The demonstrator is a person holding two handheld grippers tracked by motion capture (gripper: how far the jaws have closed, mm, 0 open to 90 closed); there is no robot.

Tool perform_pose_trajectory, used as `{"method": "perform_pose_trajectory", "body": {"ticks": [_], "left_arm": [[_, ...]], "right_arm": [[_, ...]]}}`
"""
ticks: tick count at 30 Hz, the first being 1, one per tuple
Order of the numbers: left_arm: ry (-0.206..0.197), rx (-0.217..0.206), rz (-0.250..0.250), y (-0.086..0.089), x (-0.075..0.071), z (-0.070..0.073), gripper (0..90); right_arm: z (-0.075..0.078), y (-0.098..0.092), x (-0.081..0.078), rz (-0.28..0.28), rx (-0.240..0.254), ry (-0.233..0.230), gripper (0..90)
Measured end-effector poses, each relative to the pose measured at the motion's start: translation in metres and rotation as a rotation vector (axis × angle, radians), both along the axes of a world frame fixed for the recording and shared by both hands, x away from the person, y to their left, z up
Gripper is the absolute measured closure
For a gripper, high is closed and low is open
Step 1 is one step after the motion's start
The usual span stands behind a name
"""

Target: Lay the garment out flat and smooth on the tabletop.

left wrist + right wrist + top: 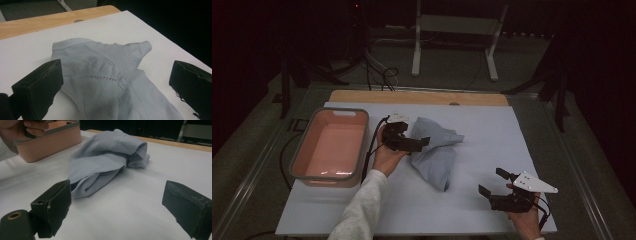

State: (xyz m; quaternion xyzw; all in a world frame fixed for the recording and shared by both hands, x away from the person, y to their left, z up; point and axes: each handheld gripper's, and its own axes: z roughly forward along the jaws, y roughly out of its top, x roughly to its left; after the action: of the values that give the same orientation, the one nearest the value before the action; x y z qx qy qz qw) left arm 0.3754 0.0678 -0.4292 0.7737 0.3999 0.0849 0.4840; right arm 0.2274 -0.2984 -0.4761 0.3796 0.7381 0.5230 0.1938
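Note:
A crumpled light blue garment [435, 150] lies on the white table cover [492, 130], a little left of centre. My left gripper [416, 136] hovers at the garment's left edge, open, its jaws standing wide on either side of the cloth. In the left gripper view the garment [110, 72] with its perforated panel lies between and beyond the jaws of this gripper [116, 86]. My right gripper [491, 181] is open near the front right of the table, apart from the garment, with nothing in it. Its own view has the garment [105, 157] ahead of the open gripper [120, 207].
A pink bin with a grey rim [299, 150] stands empty at the table's left; it also sits at the upper left of the right gripper view [50, 141]. A wooden board edge [422, 97] runs along the far side. A white stand [452, 25] and cables [379, 75] sit behind.

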Motion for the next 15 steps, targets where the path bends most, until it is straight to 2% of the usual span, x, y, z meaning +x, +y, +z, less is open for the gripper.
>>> {"method": "perform_pose_trajectory", "body": {"ticks": [5, 15], "left_arm": [[0.005, 0.005, 0.002, -0.003, 0.001, -0.002, 0.4], [0.024, 0.049, -0.017, -0.015, 0.004, -0.012, 10.4]], "right_arm": [[0.0, -0.001, 0.0, 0.0, 0.001, -0.001, 8.7], [0.0, 0.0, 0.0, 0.002, 0.0, -0.003, 8.6]]}}
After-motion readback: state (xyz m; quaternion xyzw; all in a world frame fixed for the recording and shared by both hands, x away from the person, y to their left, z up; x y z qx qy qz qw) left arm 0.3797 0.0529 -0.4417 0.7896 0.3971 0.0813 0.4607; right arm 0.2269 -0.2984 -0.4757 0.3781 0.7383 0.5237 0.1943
